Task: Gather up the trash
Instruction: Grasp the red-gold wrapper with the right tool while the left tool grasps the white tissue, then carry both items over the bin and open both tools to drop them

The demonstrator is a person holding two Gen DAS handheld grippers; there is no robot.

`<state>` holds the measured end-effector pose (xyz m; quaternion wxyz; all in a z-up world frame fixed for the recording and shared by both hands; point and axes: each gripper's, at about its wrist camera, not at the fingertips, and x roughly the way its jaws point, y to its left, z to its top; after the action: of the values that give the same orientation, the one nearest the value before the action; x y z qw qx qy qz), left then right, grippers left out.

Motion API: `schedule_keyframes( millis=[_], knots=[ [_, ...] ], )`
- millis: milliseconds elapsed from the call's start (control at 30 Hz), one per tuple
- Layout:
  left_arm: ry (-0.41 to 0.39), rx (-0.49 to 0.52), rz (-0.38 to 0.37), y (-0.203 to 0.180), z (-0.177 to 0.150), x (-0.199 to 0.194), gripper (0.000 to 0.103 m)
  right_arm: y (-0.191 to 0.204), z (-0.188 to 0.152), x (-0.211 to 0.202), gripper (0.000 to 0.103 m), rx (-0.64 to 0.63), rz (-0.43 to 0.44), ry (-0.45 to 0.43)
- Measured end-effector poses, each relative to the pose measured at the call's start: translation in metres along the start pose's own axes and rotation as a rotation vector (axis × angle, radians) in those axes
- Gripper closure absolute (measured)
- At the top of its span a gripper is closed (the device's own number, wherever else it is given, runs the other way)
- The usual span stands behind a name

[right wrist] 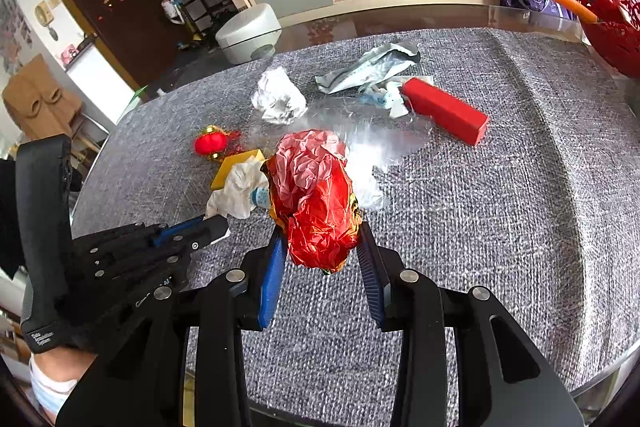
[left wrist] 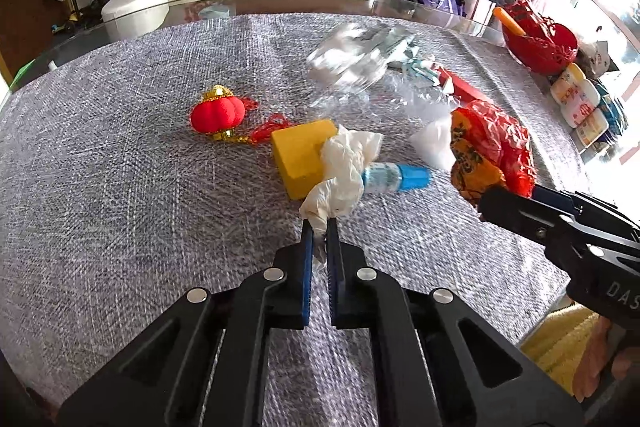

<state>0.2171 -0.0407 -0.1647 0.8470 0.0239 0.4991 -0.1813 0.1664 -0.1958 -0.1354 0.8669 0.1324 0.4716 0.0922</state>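
My left gripper is shut on a crumpled white tissue, which also shows in the right wrist view. My right gripper is shut on a crumpled red and gold foil wrapper, seen in the left wrist view to the right of the tissue. More trash lies farther back on the grey tablecloth: a white paper ball, a silver wrapper and clear plastic film.
A yellow block, a blue-capped tube, a red lantern ornament and a long red box lie among the trash. A red basket and small bottles stand at the table's right edge.
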Motion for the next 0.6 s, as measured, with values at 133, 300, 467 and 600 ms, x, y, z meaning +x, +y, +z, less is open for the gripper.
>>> schedule_keyframes(
  millis=[133,300,467,600],
  knots=[
    [-0.023,0.004,-0.001,-0.006,-0.007,-0.020,0.099,0.006,-0.005,-0.016,0.066,-0.009,0.001,-0.019],
    [-0.067,0.014,0.004,-0.019,-0.016,-0.054,0.099,0.011,-0.012,-0.039,0.066,-0.012,0.001,-0.047],
    [-0.112,0.006,-0.001,-0.028,-0.030,-0.089,0.099,0.017,-0.022,-0.064,0.066,-0.017,0.004,-0.075],
    [-0.136,-0.001,0.002,-0.035,-0.049,-0.115,0.099,0.019,-0.037,-0.084,0.066,-0.021,-0.002,-0.090]
  ],
)
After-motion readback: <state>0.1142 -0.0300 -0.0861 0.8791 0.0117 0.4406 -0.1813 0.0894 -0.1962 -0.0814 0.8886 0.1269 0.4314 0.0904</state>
